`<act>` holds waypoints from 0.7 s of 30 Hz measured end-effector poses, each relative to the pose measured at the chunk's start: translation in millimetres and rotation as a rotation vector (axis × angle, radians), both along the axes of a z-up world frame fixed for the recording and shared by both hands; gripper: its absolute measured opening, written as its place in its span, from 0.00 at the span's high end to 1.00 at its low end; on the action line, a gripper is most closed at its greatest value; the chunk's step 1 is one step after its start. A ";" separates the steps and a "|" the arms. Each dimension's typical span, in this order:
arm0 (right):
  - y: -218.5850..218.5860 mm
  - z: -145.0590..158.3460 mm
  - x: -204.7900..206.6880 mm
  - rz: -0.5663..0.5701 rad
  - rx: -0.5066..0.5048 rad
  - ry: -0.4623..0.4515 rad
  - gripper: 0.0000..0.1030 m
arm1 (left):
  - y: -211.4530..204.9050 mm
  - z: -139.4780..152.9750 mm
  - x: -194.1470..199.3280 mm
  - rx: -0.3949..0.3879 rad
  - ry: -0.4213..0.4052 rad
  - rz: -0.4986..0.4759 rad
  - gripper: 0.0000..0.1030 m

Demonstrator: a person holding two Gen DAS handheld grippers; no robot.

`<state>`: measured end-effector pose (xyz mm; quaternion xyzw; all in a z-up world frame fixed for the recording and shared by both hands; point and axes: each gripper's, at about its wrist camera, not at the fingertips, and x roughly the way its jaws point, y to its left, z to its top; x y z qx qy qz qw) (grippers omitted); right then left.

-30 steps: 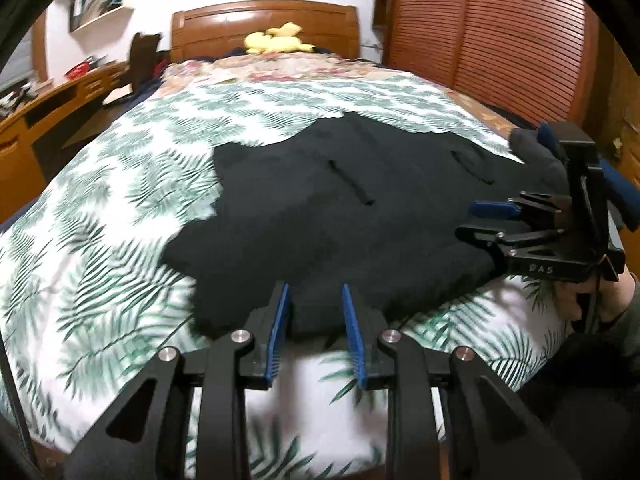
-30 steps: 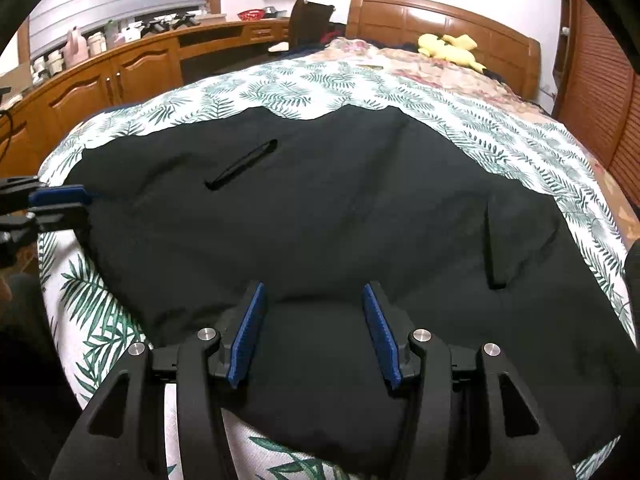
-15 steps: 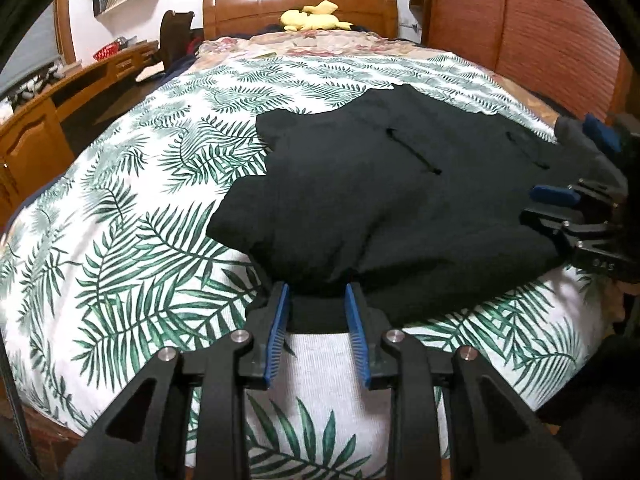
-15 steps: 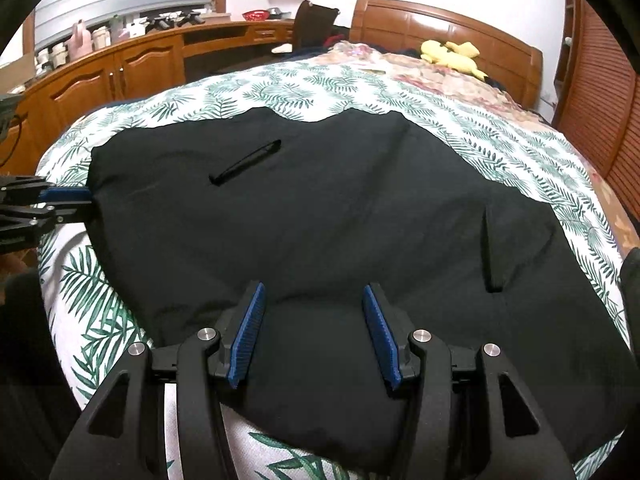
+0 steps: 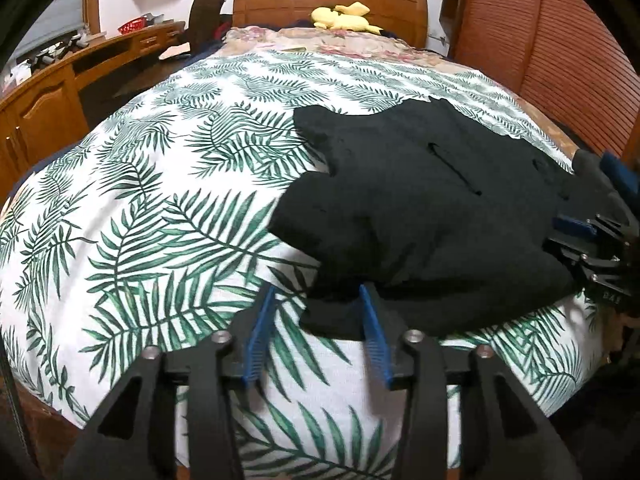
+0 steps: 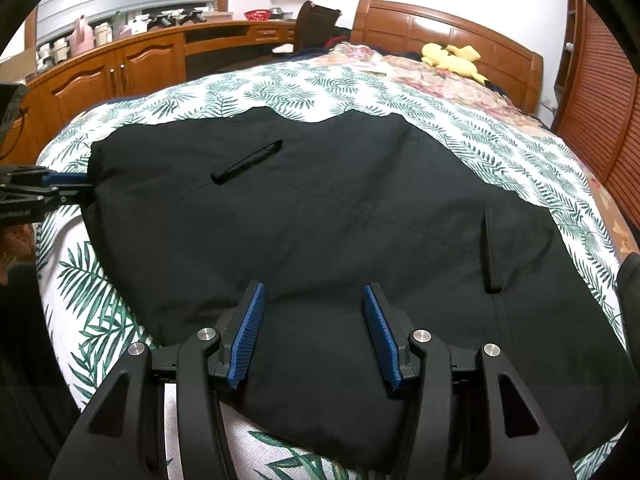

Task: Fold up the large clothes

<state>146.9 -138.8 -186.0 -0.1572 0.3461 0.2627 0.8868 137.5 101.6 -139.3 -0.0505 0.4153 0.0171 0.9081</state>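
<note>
Two open grippers are held at the near hem of the large black fabric garment, spread crosswise on the leaf-print bed; the left gripper straddles its left corner, the right gripper overhangs mid-hem.

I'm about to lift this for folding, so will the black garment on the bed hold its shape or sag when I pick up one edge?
The black garment will probably sag: it lies limp and follows the bedspread. Its spread suggests some weight, so one tool may drag it. The fabric looks matte, so it is unlikely to slip.
</note>
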 end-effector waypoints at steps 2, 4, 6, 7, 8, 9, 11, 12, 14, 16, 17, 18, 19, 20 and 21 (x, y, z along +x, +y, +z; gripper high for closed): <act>-0.2 -0.3 0.0 0.000 -0.001 -0.001 0.50 | 0.5 -2.1 1.2 0.027 0.000 0.013 0.38; -0.3 -0.2 0.0 0.000 -0.001 -0.001 0.50 | 3.5 -5.1 3.9 0.031 0.002 0.020 0.34; 0.1 -0.1 -0.1 0.000 -0.001 0.000 0.50 | 5.5 -7.5 6.3 0.051 0.006 0.037 0.20; -0.2 -0.3 -0.2 0.000 -0.002 -0.001 0.50 | 5.8 -8.8 7.6 0.075 0.006 0.048 0.15; 0.0 -0.1 -0.1 0.000 0.000 -0.001 0.50 | 7.0 -10.4 8.9 0.091 0.005 0.059 0.07; 0.3 0.1 0.0 0.000 -0.001 -0.001 0.50 | 10.0 -12.8 10.5 0.084 0.008 0.067 0.06; 0.3 0.0 -0.1 0.001 -0.002 -0.001 0.50 | 16.4 -14.9 12.4 0.042 0.017 0.068 0.06; 0.0 -0.5 -0.1 0.001 -0.002 -0.001 0.50 | 15.7 -14.4 12.2 0.038 0.017 0.065 0.06; 0.4 -0.3 0.0 0.000 -0.004 -0.002 0.50 | 15.4 -14.3 12.5 0.040 0.021 0.060 0.06; 0.0 -0.5 -0.5 0.001 -0.007 -0.006 0.49 | 13.3 -12.1 9.8 0.044 0.022 0.061 0.06; -1.1 -1.1 -0.6 0.001 -0.008 -0.010 0.49 | 12.4 -10.3 8.1 0.045 0.018 0.063 0.06; -1.6 -1.4 -0.5 -0.001 -0.008 -0.012 0.49 | 11.7 -9.0 5.7 0.043 0.015 0.060 0.07; -2.3 -1.6 -0.4 -0.003 -0.011 -0.015 0.48 | 11.0 -7.8 4.2 0.038 0.010 0.054 0.09; -2.5 -1.1 -0.4 -0.006 -0.013 -0.018 0.47 | 10.3 -6.1 2.2 0.030 0.005 0.046 0.13; -2.9 -1.0 -0.7 -0.010 -0.014 -0.022 0.46 | 9.4 -4.7 -0.1 0.024 0.004 0.042 0.17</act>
